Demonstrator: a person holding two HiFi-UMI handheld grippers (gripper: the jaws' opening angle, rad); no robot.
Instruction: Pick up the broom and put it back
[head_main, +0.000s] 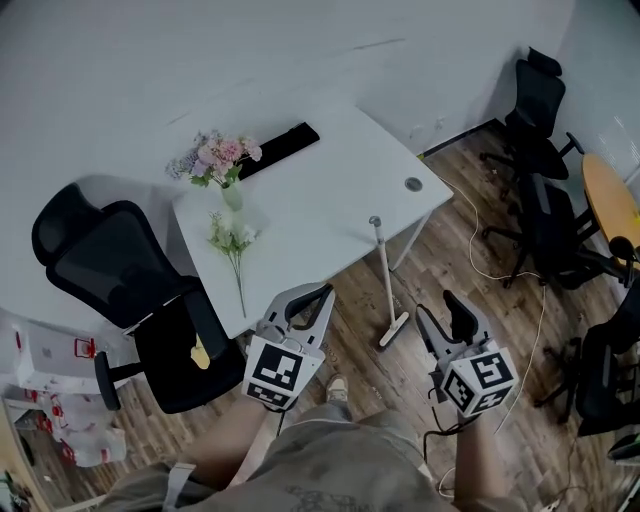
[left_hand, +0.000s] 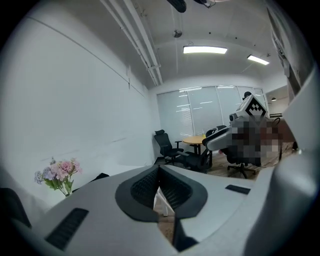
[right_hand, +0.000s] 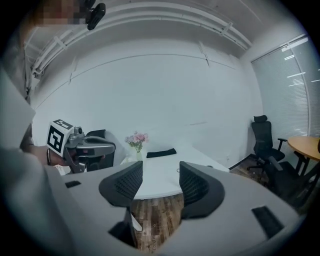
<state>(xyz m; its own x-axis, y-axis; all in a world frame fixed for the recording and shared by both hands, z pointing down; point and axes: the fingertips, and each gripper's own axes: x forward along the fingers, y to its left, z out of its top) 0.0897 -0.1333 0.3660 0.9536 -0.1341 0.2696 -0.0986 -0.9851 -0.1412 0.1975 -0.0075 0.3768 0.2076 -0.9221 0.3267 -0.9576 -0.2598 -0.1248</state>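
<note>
A broom (head_main: 386, 285) with a pale handle leans against the near edge of the white table (head_main: 330, 195), its head on the wooden floor. My left gripper (head_main: 308, 300) hangs above the floor, left of the broom head. Its jaws are shut and hold nothing. My right gripper (head_main: 443, 318) is right of the broom head, open and empty. Neither touches the broom. In the right gripper view, the gripper (right_hand: 161, 182) faces the table, and a white piece (right_hand: 131, 220) shows low between its jaws. The left gripper view shows only a thin slit between its pads (left_hand: 172, 192).
On the table are a vase of pink flowers (head_main: 225, 165), a loose stem (head_main: 235, 245) and a black bar (head_main: 278, 150). A black office chair (head_main: 120, 290) is at the table's left. More chairs (head_main: 540, 130), a round wooden table (head_main: 610, 205) and a floor cable (head_main: 480, 260) lie to the right.
</note>
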